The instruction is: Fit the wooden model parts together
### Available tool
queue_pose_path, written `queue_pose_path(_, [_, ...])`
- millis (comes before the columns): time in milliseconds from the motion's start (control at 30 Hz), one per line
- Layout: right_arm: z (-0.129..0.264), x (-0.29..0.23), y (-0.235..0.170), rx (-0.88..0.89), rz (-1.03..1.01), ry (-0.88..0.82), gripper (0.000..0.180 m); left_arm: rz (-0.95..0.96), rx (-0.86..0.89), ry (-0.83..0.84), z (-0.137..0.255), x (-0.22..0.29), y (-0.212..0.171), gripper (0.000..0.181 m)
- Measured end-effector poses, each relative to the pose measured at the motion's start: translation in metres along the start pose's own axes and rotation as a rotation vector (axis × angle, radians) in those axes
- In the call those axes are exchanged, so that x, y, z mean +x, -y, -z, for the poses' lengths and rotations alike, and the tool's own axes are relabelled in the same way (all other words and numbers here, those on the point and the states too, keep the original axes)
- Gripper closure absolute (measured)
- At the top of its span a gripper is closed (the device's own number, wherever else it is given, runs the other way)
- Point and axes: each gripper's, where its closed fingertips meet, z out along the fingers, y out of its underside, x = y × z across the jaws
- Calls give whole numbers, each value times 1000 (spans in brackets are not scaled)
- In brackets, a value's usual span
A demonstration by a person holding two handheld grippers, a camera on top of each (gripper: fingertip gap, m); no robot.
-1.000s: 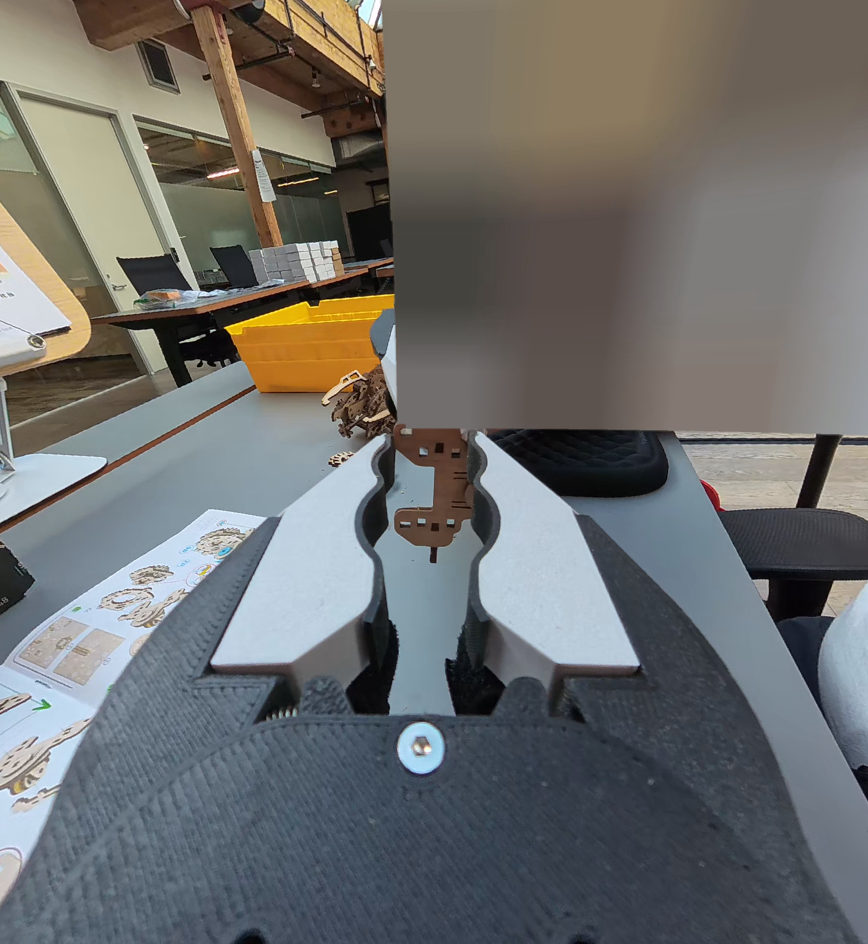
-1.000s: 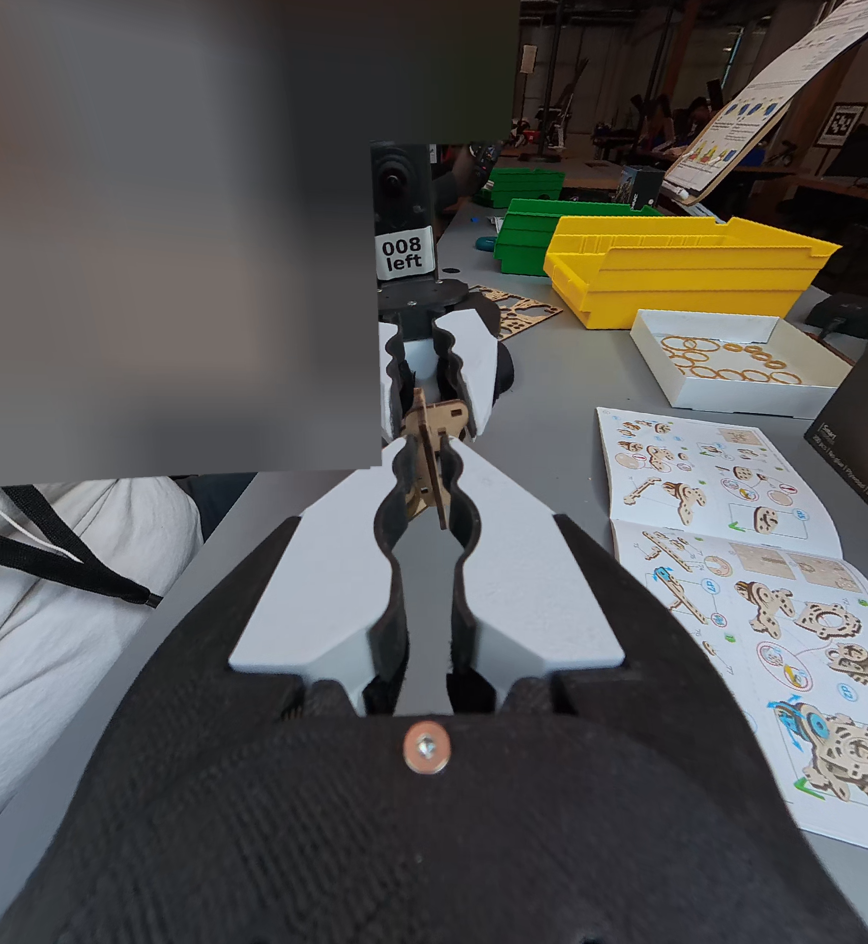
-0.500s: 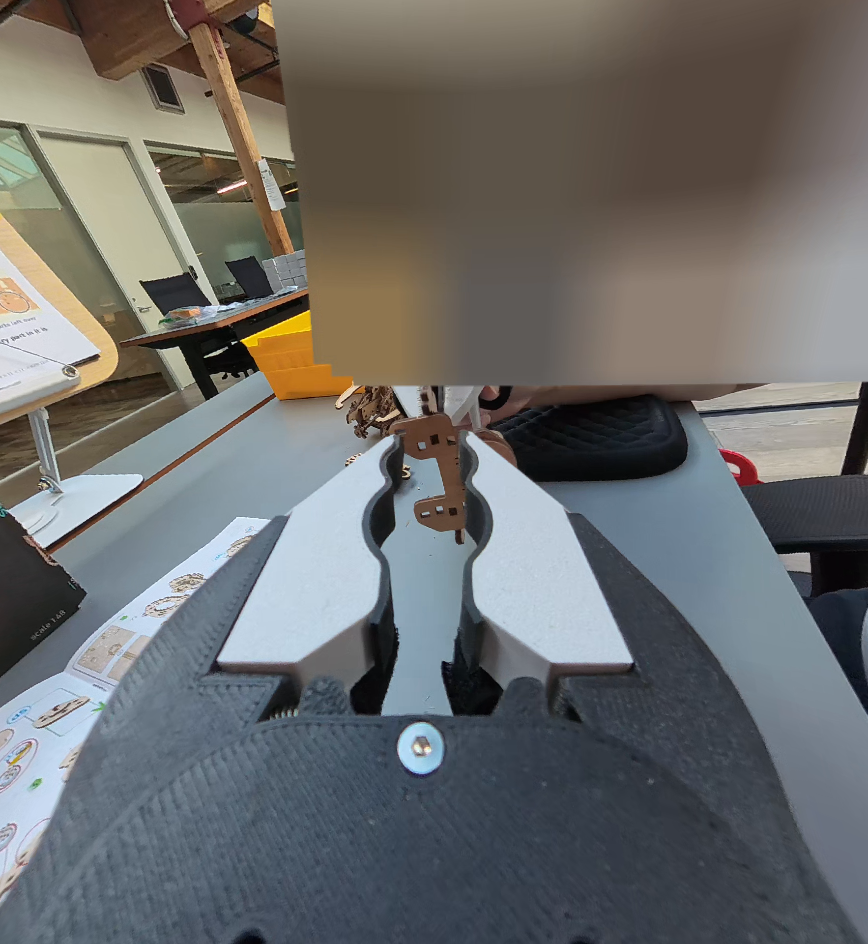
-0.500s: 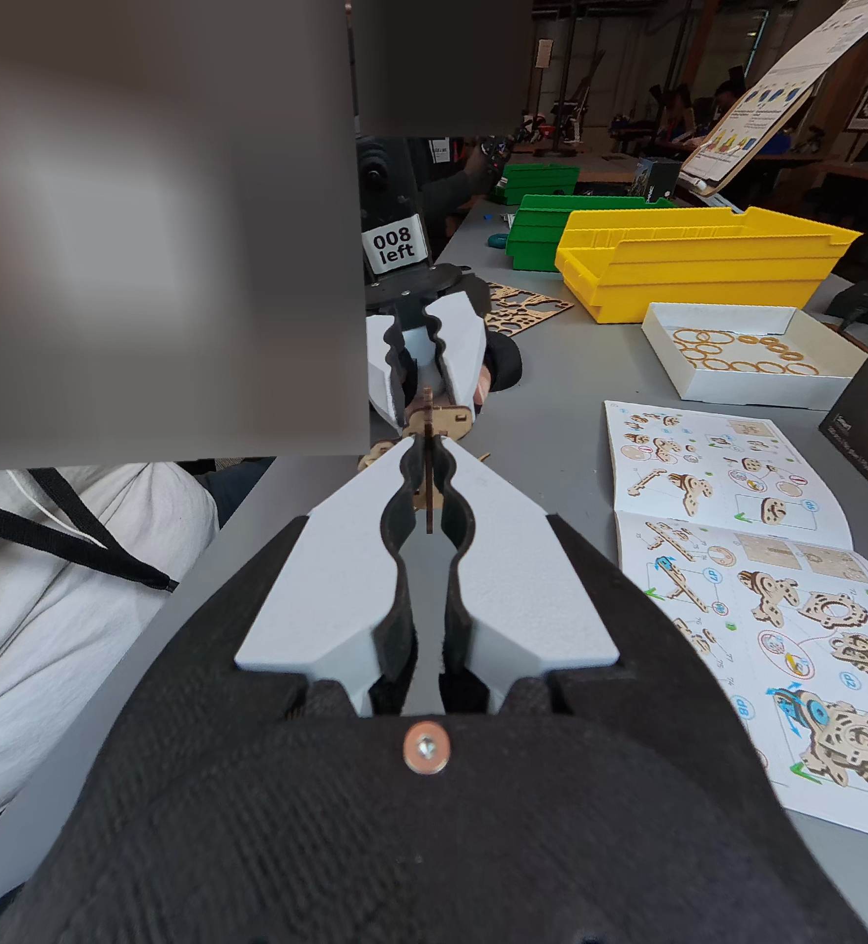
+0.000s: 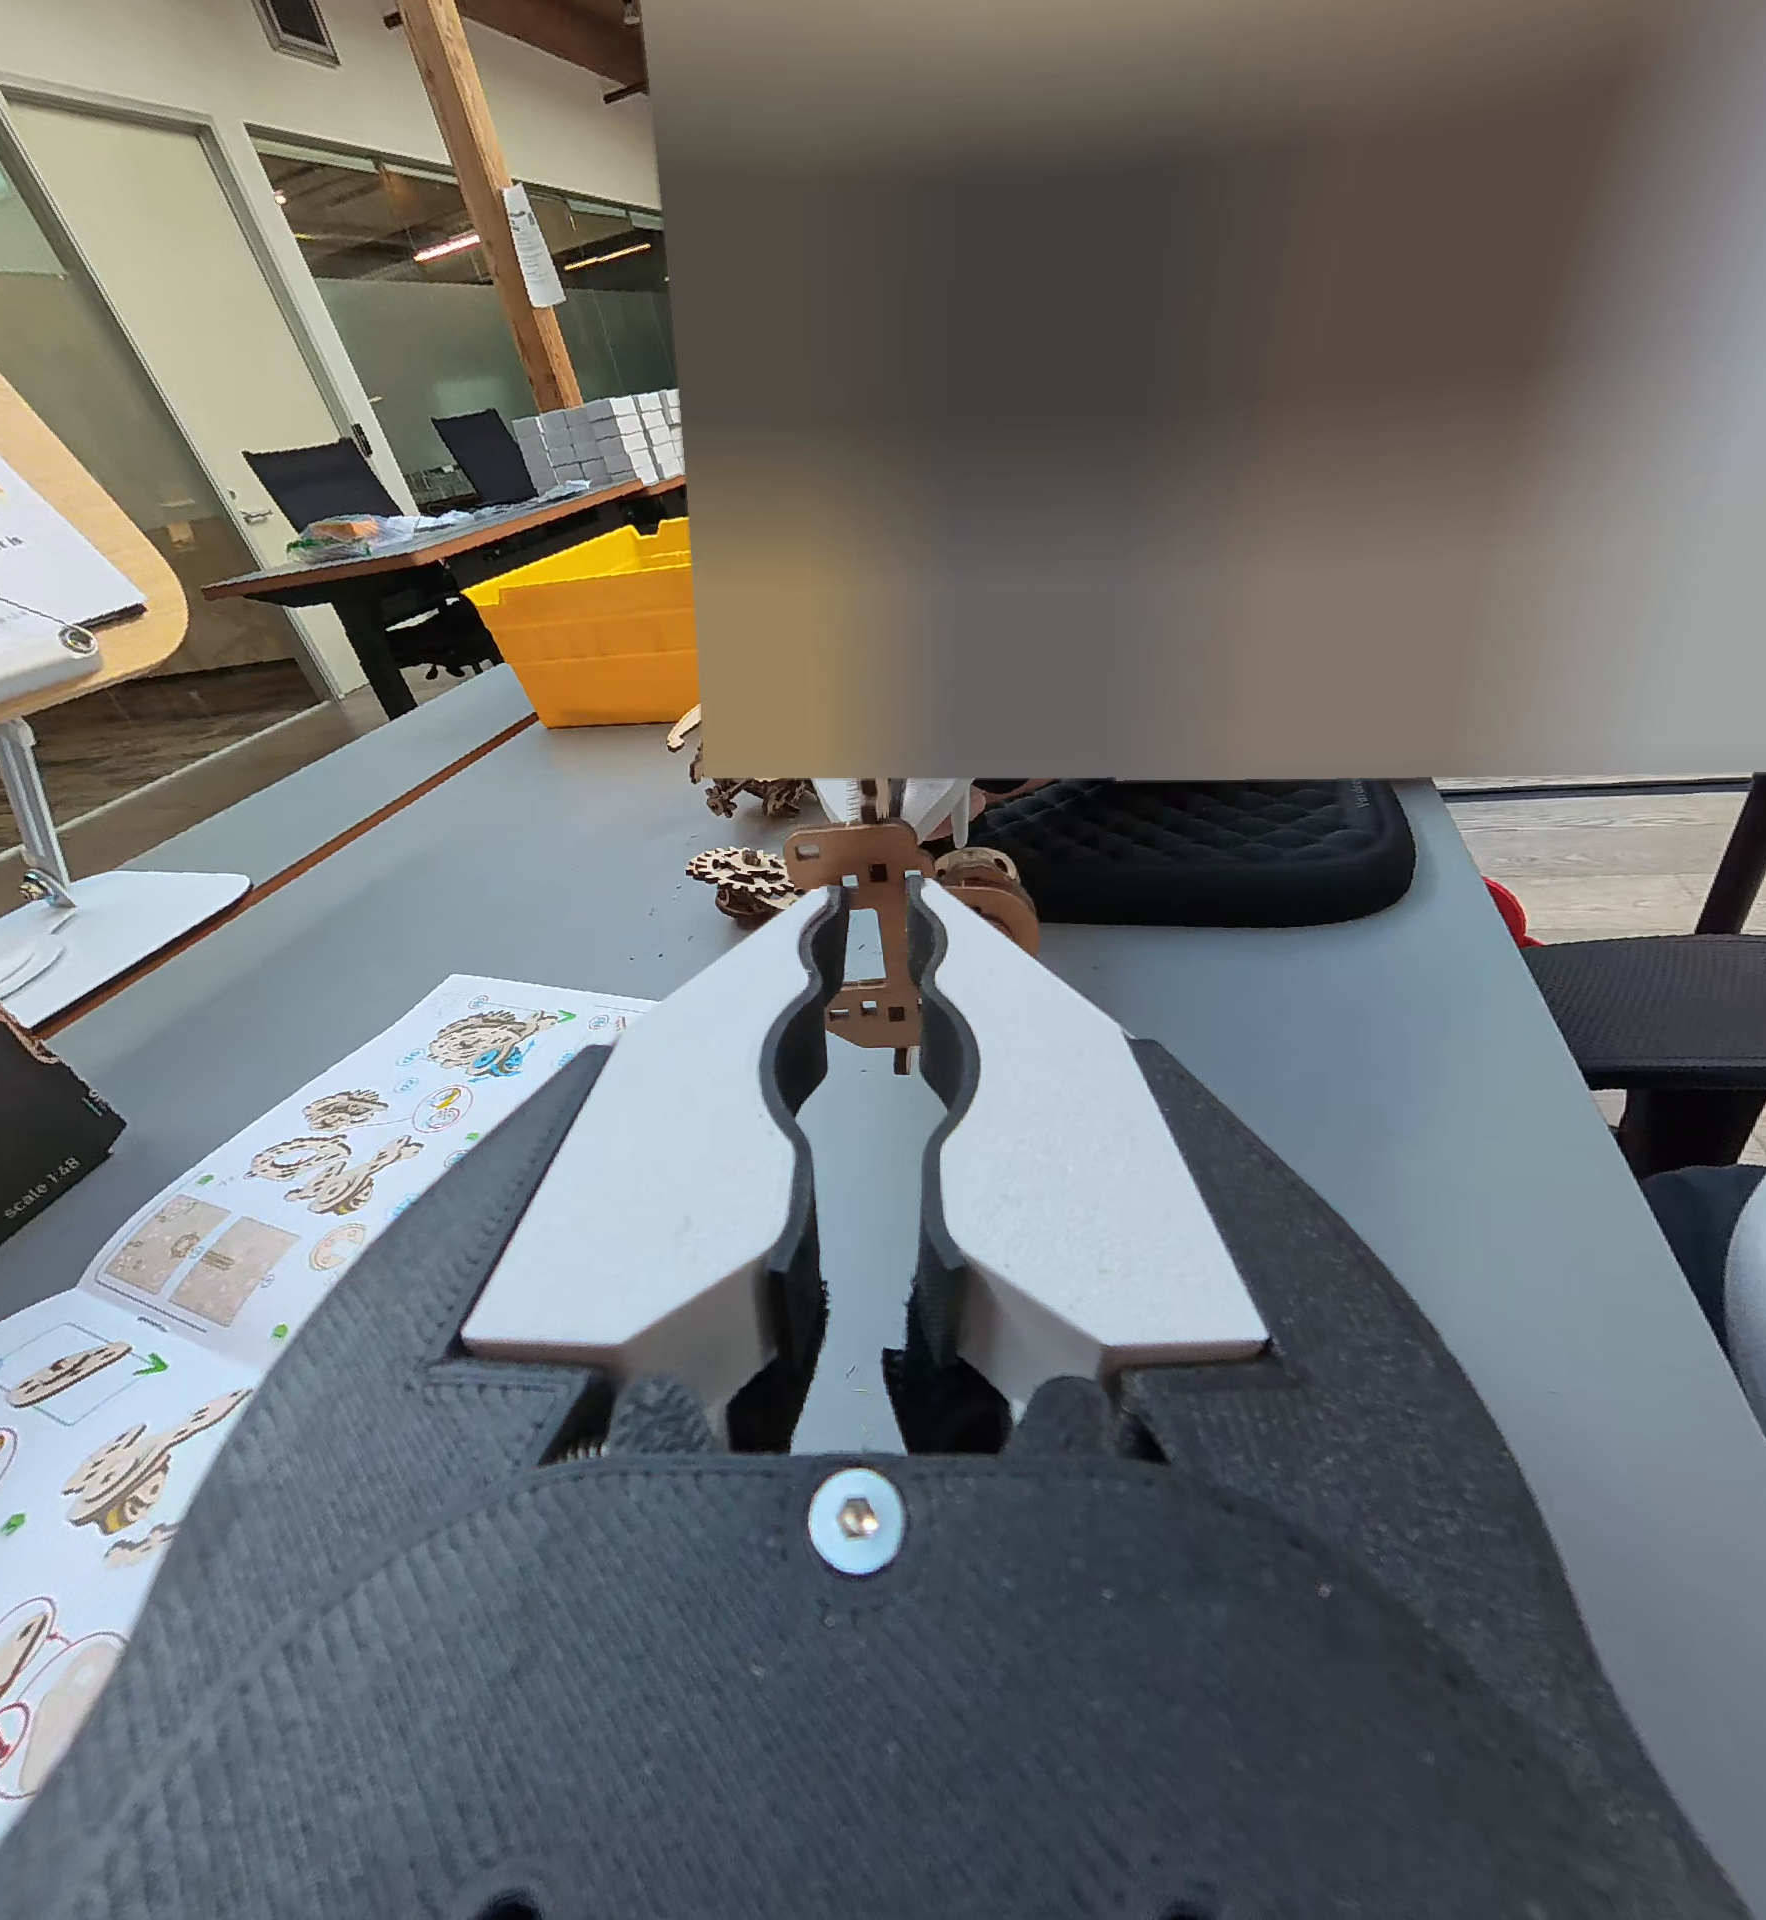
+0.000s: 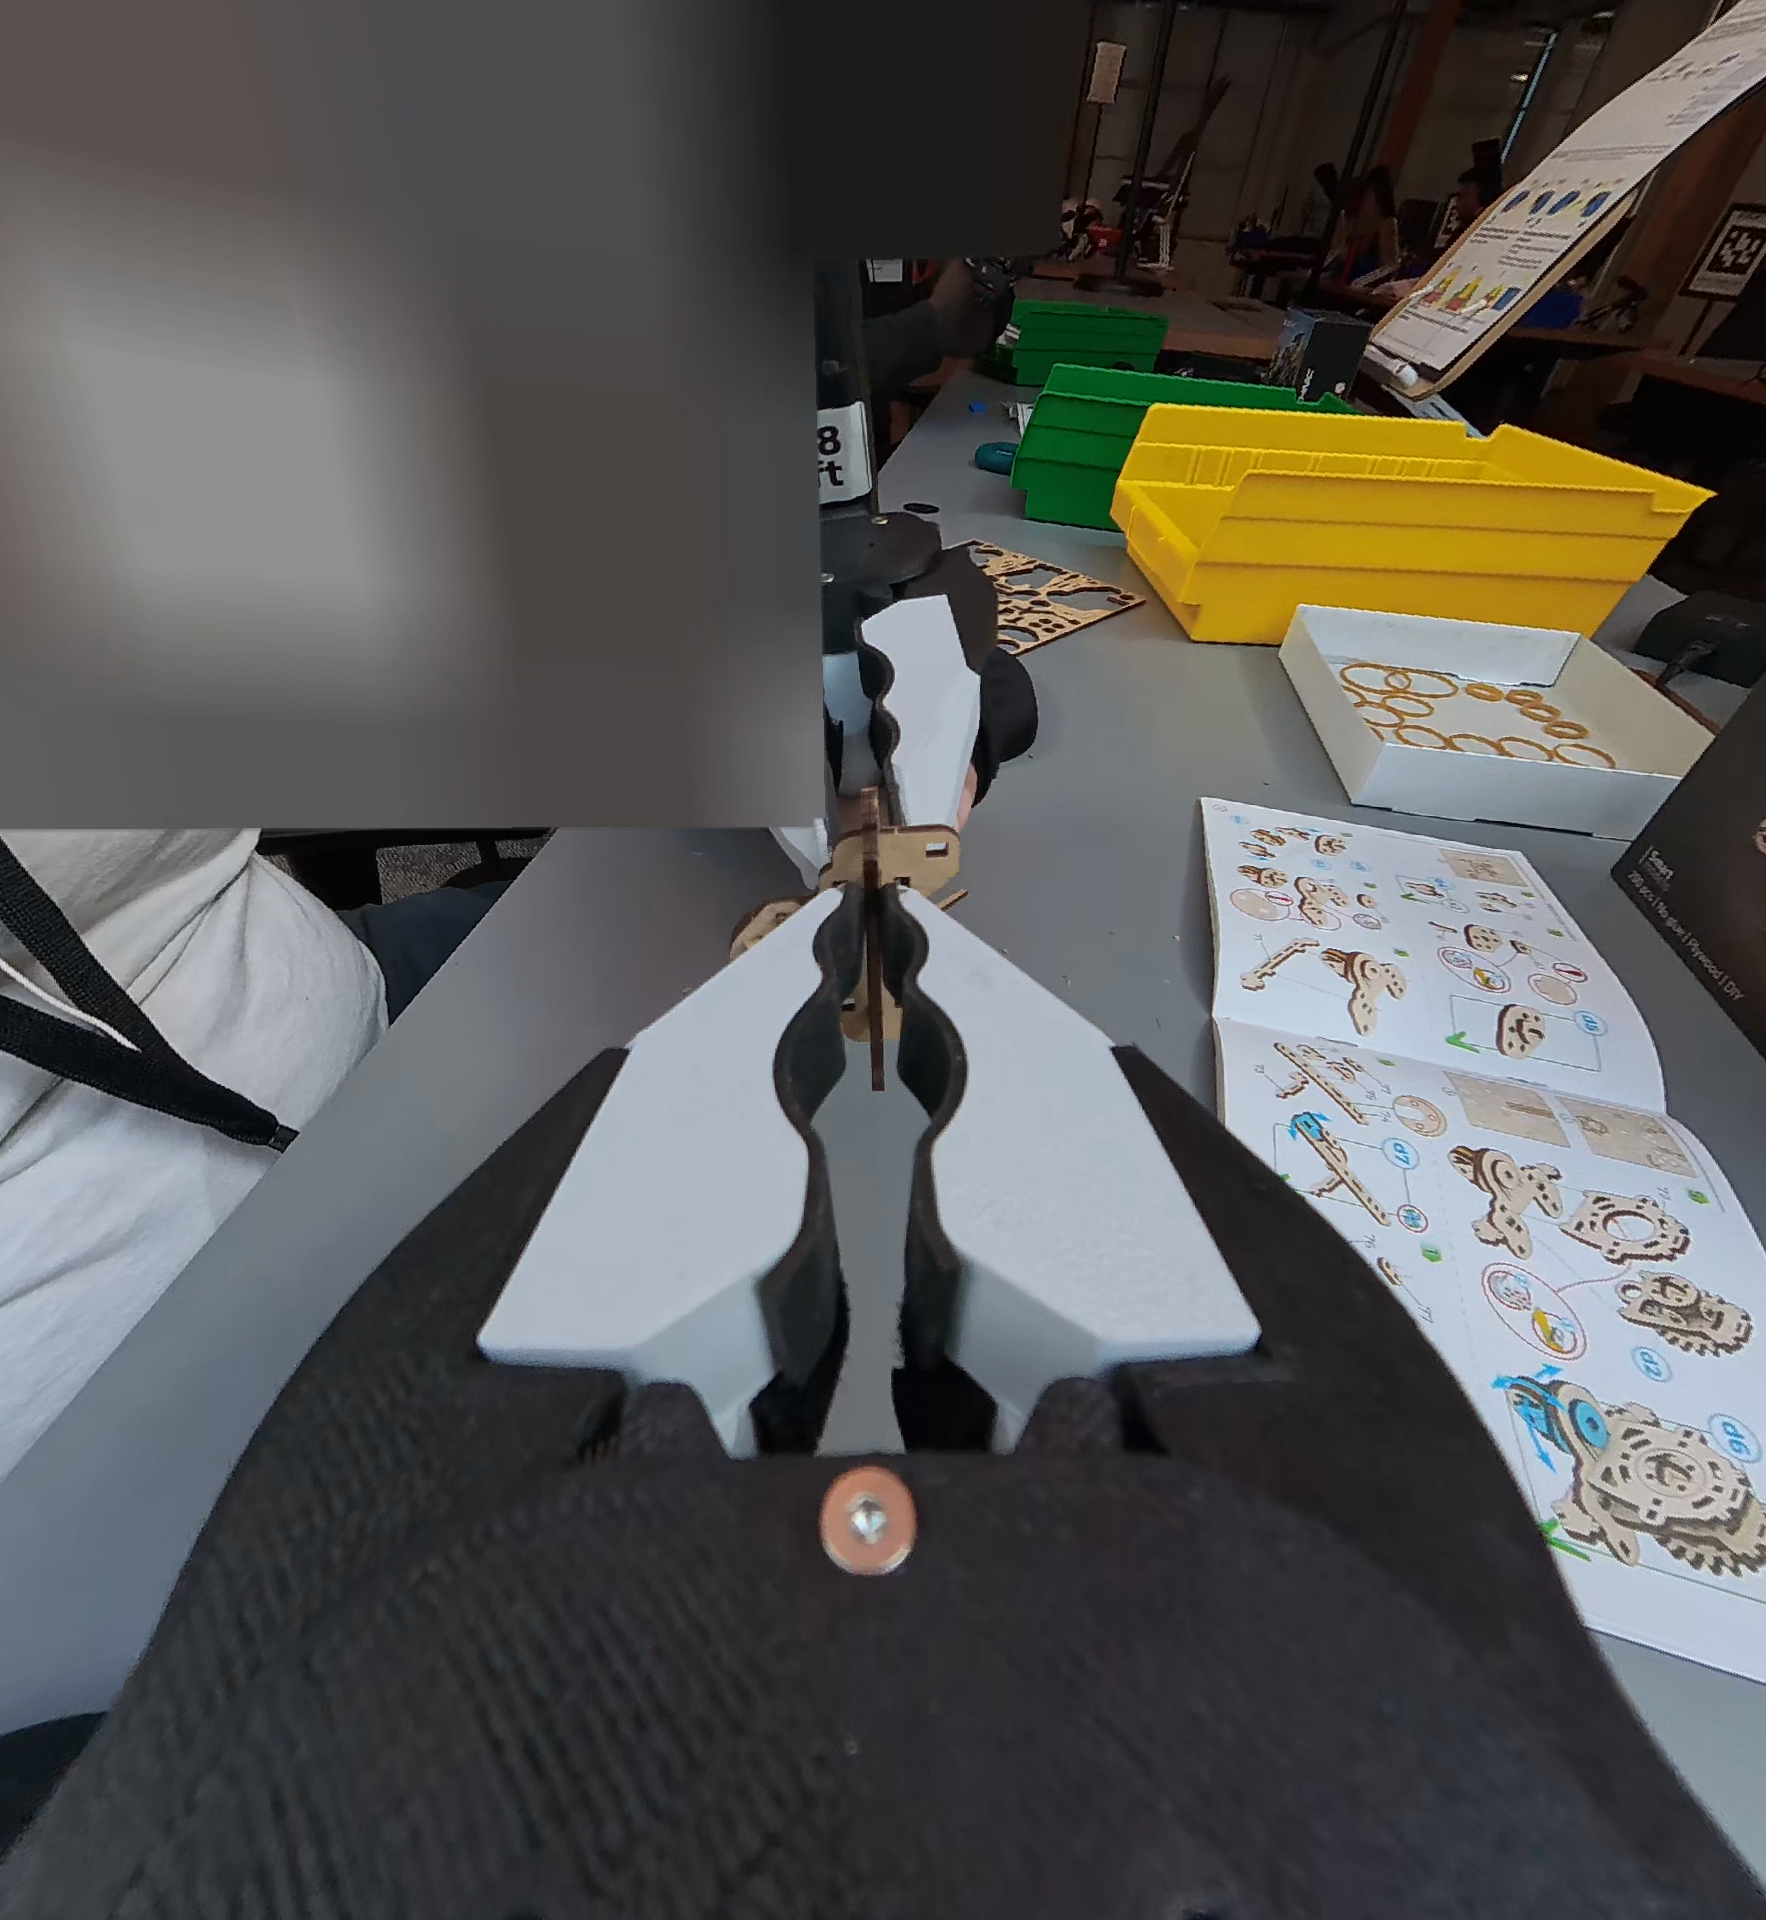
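Left wrist view: left gripper [image 5: 874, 914] fingers pinch a slotted wooden part [image 5: 871, 961]; right gripper [image 6: 868, 914] fingers pinch a thin wooden piece [image 6: 871, 966] above the bench [image 6: 1097, 894].

Print shows on a white label [image 6: 843, 457] on the left hand-held gripper [image 6: 877, 795] at 12 o'clock. There is also print on a propped sheet [image 6: 1585, 177] at 1 o'clock, a black box [image 6: 1752, 914] at 3 o'clock, and the booklet [image 6: 1481, 1143] on the surface at 4 o'clock, which has numbered blue circles.
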Motion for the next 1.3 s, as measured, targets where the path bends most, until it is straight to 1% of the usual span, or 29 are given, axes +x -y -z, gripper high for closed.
queue_pose_path(167, [0,-1,-2,1,0,15,178,-26,-8,0,0,2,-2,173])
queue_pose_path(433, [-2,2,-14,-33,-30,18,178,-6,-53,-3,-1,0,-14,174])
queue_pose_path(767, [-4,-1,-16,-14,-66,49,178,4,-65,-38,-1,5,-16,176])
queue_pose_path(867, [-5,-1,-17,-29,-66,39,178,1,-90,-48,-1,6,-19,177])
queue_pose_path(933, [-8,-6,-16,-28,-72,64,179,-15,-124,-69,-3,10,-24,178])
queue_pose_path(1033, [-8,-2,-21,-73,-37,34,178,-37,-156,-44,-5,9,-29,178])
queue_pose_path(1133, [-5,1,-23,-100,-59,27,178,-8,-163,-38,-7,5,-29,177])
queue_pose_path(1300, [-3,2,-27,-139,-56,19,179,-23,-161,-20,-7,4,-29,177])
